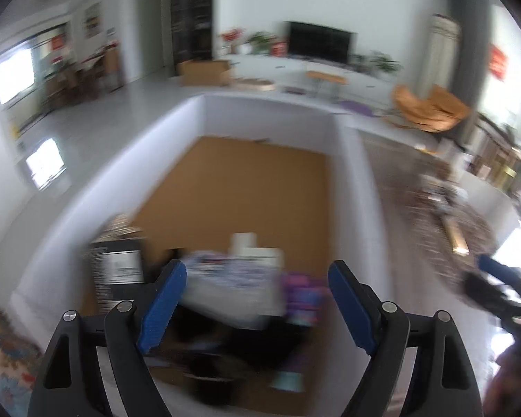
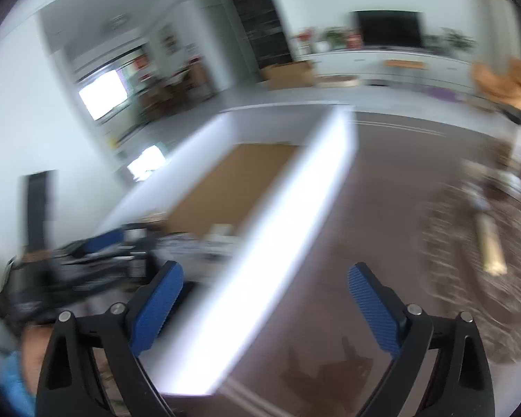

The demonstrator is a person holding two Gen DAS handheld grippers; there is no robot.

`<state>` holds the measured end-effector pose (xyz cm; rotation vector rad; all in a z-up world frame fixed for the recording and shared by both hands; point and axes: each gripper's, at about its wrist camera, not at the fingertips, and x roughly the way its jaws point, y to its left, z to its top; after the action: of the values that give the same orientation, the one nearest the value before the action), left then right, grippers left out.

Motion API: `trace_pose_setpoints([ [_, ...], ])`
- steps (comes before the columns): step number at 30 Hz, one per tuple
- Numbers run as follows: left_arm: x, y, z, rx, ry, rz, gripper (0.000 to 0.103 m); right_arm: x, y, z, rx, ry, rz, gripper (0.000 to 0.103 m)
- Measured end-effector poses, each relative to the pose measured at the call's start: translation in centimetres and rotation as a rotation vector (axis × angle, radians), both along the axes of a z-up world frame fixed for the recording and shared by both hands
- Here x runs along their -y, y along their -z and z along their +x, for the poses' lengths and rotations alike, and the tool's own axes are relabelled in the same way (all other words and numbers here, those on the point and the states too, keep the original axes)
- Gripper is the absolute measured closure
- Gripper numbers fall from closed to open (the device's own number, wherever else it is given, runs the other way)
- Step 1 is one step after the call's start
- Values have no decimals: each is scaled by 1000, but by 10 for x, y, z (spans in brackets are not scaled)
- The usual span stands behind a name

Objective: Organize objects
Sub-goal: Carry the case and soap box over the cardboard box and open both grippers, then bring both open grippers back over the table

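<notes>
Both tongs stand spread with nothing between their blue pads: the left tongs (image 1: 257, 299) hang over the near end of the white bin (image 1: 198, 118), the right tongs (image 2: 265, 304) astride its right wall. Inside the bin, packets (image 1: 232, 278) and a dark box (image 1: 118, 267) crowd the near end, probably dropped there for sorting. Beyond them its cardboard floor (image 1: 239, 180) lies bare, leaving room, though the walls stand high.
</notes>
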<state>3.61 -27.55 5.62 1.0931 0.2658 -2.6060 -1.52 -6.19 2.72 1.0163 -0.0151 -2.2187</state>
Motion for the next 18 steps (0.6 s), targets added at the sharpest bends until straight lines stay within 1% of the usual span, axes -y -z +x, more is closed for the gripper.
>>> trace_pose_setpoints([
  [3,-64,-12,-5,-37,159,0,19,-58,31,-8,-20,149,92,6],
  [4,-95,-19,-11,-46,235,2,11,-79,42,-10,-21,197,137,6],
  [5,-114,-21,-11,-48,287,3,0,-101,56,-12,-15,249,190,6],
  [6,-134,-22,-11,-52,340,1,0,-117,65,-14,-5,287,222,6],
  [7,-161,-19,-12,-55,406,-19,0,-141,71,-14,7,326,246,6],
  [9,-193,-7,-17,-25,463,-65,0,-180,82,-13,22,403,279,6],
  [10,-213,6,-25,9,486,-94,0,-203,87,-13,27,448,298,6],
  [12,-237,36,-45,81,507,-102,0,-225,93,-19,36,496,322,6],
  [13,-242,45,-48,104,507,-95,0,-235,94,-19,37,518,336,6],
  [14,-249,64,-61,141,495,-84,0,-243,95,-20,36,536,350,6],
  [15,-250,73,-65,156,484,-85,0,-247,93,-23,36,545,359,6],
  [16,-251,89,-76,182,463,-94,0,-254,95,-26,37,554,368,6],
  [18,-256,107,-88,214,443,-104,0,-265,95,-25,45,568,374,6],
])
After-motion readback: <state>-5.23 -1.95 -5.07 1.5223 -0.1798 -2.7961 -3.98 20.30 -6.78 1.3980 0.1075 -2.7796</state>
